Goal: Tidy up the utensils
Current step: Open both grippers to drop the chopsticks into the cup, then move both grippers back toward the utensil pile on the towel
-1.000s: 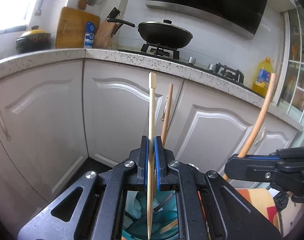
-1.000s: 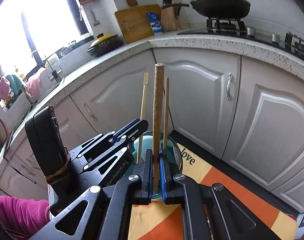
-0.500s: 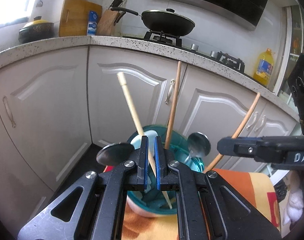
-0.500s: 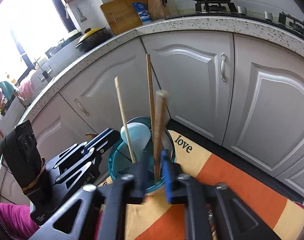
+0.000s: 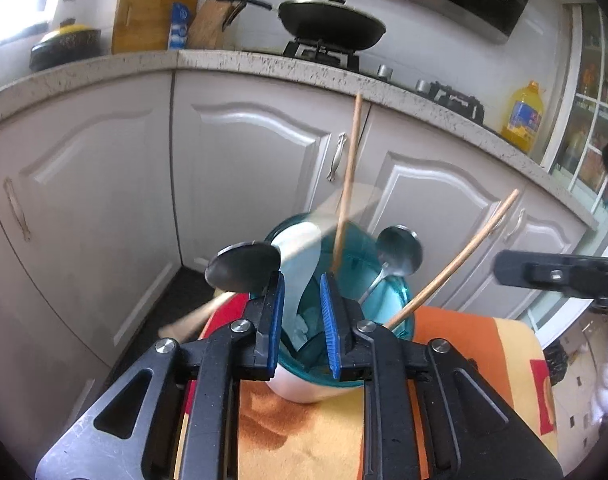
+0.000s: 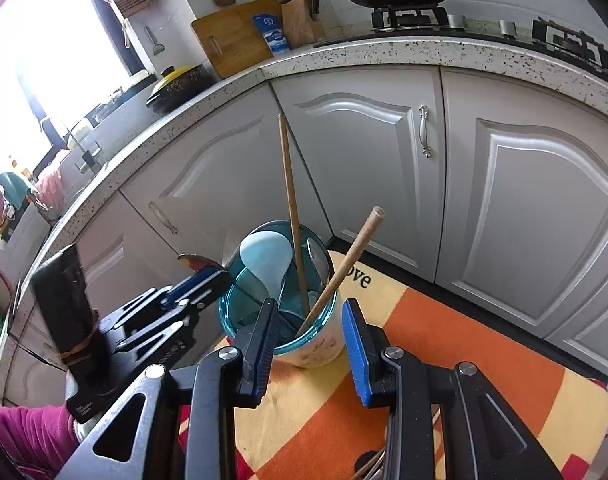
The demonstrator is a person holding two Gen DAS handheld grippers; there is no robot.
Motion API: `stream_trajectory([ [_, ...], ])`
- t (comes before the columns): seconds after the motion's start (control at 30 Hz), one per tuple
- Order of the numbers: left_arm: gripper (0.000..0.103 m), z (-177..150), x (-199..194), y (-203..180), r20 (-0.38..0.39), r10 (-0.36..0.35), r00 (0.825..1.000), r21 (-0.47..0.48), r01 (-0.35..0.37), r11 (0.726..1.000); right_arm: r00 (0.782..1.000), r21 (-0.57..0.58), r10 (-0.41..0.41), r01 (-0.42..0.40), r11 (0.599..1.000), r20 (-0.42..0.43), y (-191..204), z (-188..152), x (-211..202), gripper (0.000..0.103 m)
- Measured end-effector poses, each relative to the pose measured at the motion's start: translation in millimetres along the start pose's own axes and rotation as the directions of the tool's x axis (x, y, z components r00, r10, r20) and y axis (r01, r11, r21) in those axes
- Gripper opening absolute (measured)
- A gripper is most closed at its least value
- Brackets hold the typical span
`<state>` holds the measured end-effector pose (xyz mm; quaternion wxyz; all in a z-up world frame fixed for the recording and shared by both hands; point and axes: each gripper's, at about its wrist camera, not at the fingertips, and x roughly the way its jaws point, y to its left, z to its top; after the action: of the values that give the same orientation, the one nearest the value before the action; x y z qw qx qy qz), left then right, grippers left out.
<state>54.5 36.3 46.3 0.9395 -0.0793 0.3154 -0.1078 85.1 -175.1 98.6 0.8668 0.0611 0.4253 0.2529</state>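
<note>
**Both hand-held grippers opening over the utensil cup**

Left hand-held gripper (image 5: pixel 301 312): the jaws are opening. The blue pads (image 5: pixel 274 312) stand apart with a clear gap. A pale, motion-blurred streak (image 5: pixel 304 276) crosses this gap; what it is cannot be told. Nothing is pressed by the pads.

Right hand-held gripper (image 6: pixel 308 344): the jaws are opening. The pads stand on either side of the cup (image 6: pixel 281 312) in the picture and touch nothing. Nothing is held.

Cup: a teal, see-through cup with a white base stands upright on the cloth (image 6: pixel 444 360), an orange and yellow cloth covering the table. It sits near the table's far edge, in front of the white cabinets (image 6: pixel 524 208). Printed letters (image 6: pixel 362 278) show on the cloth just beside the cup on its right.

Contents of the cup:
- a thin stick (image 6: pixel 291 208), nearly upright, rising well above the rim;
- a thicker wooden handle (image 6: pixel 346 268), leaning right against the rim;
- a pale blue spoon (image 6: pixel 265 260), bowl upward, at the left side;
- a metal spoon (image 5: pixel 398 250), bowl upward, at the right side in the left wrist view.

A second metal spoon (image 5: pixel 243 266) shows at the cup's left rim in the left wrist view. A blurred wooden piece (image 5: pixel 195 318) shows below it, beside the cup; its position cannot be told.

A magenta sleeve (image 6: pixel 19 436) shows at the lower left of the right wrist view.
</note>
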Motion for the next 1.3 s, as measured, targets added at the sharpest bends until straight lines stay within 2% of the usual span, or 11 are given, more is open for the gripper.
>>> stream_trajectory([
  [0.2, 0.017, -2, 0, 9, -0.023, -0.017, 1.000, -0.037, 0.016, 0.999, 1.000, -0.011, -0.004, 0.004, 1.000, 0.010, 3, 0, -11, 0.033],
  [0.4, 0.018, 9, -29, 28, -0.014, -0.060, 0.998, -0.072, 0.059, 0.996, 1.000, -0.023, 0.001, 0.000, 1.000, 0.030, 4, -8, -28, 0.034],
  [0.5, 0.027, 18, -47, 43, -0.006, -0.065, 0.998, -0.086, 0.065, 0.994, 0.999, -0.029, -0.001, 0.002, 1.000, 0.035, 2, -18, -36, 0.039],
  [0.63, 0.037, 19, -64, 45, -0.014, -0.066, 0.998, -0.059, 0.065, 0.996, 0.999, -0.030, -0.052, 0.051, 0.998, -0.004, -9, -42, -38, 0.040],
  [0.83, 0.040, -2, -71, 18, -0.067, -0.120, 0.991, -0.002, 0.120, 0.993, 0.978, 0.012, -0.156, 0.159, 0.987, -0.141, -38, -96, -12, 0.040],
  [1.03, 0.040, -29, -59, -16, -0.169, -0.160, 0.973, 0.044, 0.169, 0.985, 0.961, 0.093, -0.155, 0.180, 0.979, -0.230, -62, -145, 15, 0.038],
  [1.3, 0.040, -62, -39, -52, -0.273, -0.150, 0.950, 0.101, 0.183, 0.978, 0.947, 0.123, -0.192, 0.229, 0.966, -0.257, -66, -160, 39, 0.036],
])
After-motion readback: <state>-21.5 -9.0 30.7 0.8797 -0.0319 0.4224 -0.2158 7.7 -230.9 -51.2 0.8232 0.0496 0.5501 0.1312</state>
